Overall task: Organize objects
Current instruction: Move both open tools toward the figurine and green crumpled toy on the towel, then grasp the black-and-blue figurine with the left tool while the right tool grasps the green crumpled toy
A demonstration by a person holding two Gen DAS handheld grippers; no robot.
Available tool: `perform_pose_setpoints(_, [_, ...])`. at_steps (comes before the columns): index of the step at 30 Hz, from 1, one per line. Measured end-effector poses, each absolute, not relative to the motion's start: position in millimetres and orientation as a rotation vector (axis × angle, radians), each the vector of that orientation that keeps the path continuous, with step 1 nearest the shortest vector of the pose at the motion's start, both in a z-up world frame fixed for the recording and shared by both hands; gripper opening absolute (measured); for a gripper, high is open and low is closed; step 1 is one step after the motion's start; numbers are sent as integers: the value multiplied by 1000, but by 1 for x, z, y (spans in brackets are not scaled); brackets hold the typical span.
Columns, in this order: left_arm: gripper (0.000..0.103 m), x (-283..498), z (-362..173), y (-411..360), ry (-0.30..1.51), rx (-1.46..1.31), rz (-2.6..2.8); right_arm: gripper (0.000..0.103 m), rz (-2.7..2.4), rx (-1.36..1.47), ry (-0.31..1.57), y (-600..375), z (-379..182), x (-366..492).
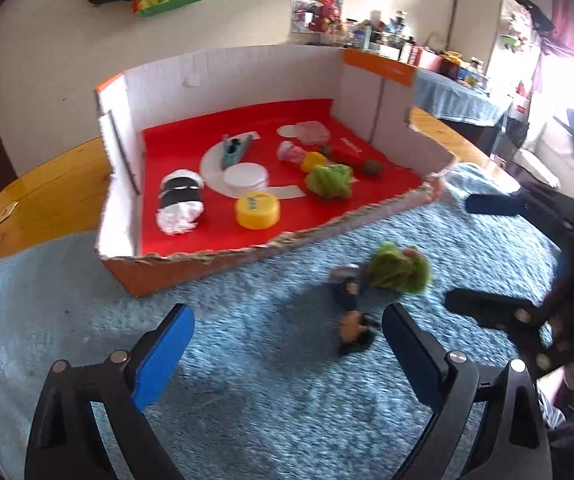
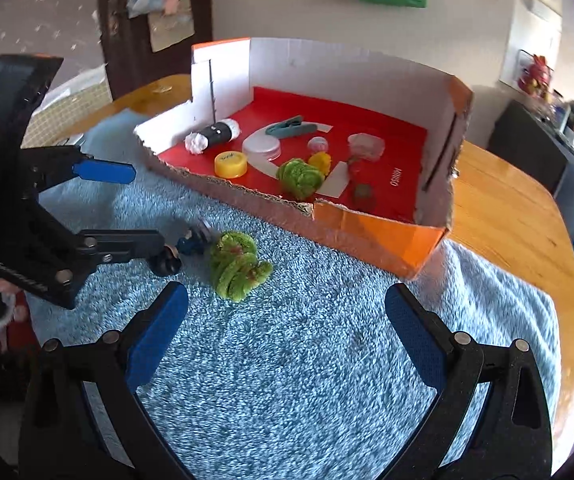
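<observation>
The left gripper (image 1: 287, 344) hangs with jaws spread and empty; the small figurine (image 1: 357, 332) lies on the blue rug (image 1: 247, 420) just ahead, right of centre. The right gripper (image 2: 287, 332), also spread, is farther off. Beyond sit the green pom-pom (image 1: 399, 274) and cardboard box (image 1: 207, 258).

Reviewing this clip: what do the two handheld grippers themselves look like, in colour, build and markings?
Both match: the left gripper and right gripper have curved black plastic finger arms with silver rivets at the joints and flat blue textured pads. In the right wrist view, the left gripper's black body carries small white lettering, too blurred to read.
</observation>
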State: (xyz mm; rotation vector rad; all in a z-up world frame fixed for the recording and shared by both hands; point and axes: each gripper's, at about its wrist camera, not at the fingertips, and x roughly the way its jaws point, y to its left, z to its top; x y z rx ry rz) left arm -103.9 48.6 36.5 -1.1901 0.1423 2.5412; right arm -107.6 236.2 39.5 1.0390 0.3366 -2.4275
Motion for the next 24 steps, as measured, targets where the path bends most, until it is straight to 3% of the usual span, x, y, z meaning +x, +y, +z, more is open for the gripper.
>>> perform_pose_setpoints(7, [92, -103, 28, 67, 222, -1194, 2517, 100, -2388, 1069, 348, 242, 33, -121])
perform_pose_setpoints(15, [74, -110, 22, 67, 228, -1191, 2522, 100, -2344, 1027, 365, 235, 37, -118])
perform_pose_setpoints(19, [59, -112, 20, 72, 220, -1177, 2497, 100, -2322, 1012, 431, 226, 34, -120])
perform_pose_setpoints(24, [53, -111, 19, 77, 245, -1161, 2501, 83, -2306, 1007, 464, 218, 29, -122])
